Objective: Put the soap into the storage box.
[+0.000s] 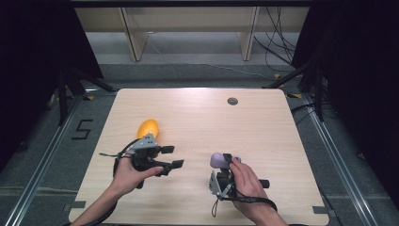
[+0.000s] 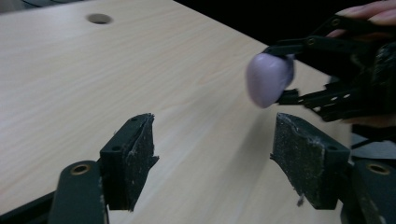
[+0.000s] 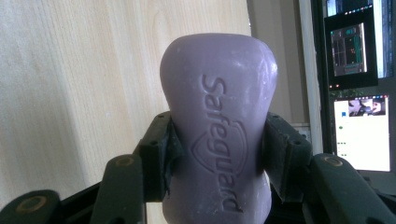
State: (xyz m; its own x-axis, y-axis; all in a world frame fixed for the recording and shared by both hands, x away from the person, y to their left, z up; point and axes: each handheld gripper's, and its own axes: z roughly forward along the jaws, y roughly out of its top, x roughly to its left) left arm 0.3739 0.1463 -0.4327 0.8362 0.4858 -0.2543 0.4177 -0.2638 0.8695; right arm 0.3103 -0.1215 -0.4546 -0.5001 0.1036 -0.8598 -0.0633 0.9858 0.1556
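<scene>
- In the high view, a person's two hands come in from the near edge of the pale wooden counter point(image 1: 263, 122). The right tongs point(image 1: 222, 162) pinch a lilac bar of soap point(image 1: 218, 159) near the front right of the counter, apparently lifted a little off the wood. The left tongs point(image 1: 171, 157) stand spread and hold nothing, pointing across toward the soap, which suggests a handover is being lined up. An orange, egg-shaped thing point(image 1: 147, 127) lies on the counter just behind the left tongs, apart from them. A small round hole point(image 1: 232, 100) sits near the far edge.
- In the left gripper view, the left tongs point(image 2: 212, 161) gape wide over bare wood, their frayed pads well apart. The soap point(image 2: 269, 79) hangs ahead and to the right, clamped at one end by the right tongs point(image 2: 286, 70), so its free rounded end is offered forward. That free end is probably what the spread tongs are meant to close on.
- In the right gripper view, the right tongs point(image 3: 217, 149) press on the waist of the soap point(image 3: 217, 121), one pad on each narrow side. Gripping the pinched-in middle likely keeps the smooth bar from slipping. The word "Safeguard" is stamped on its face, and screens point(image 3: 357, 88) glow beyond the counter's edge.
</scene>
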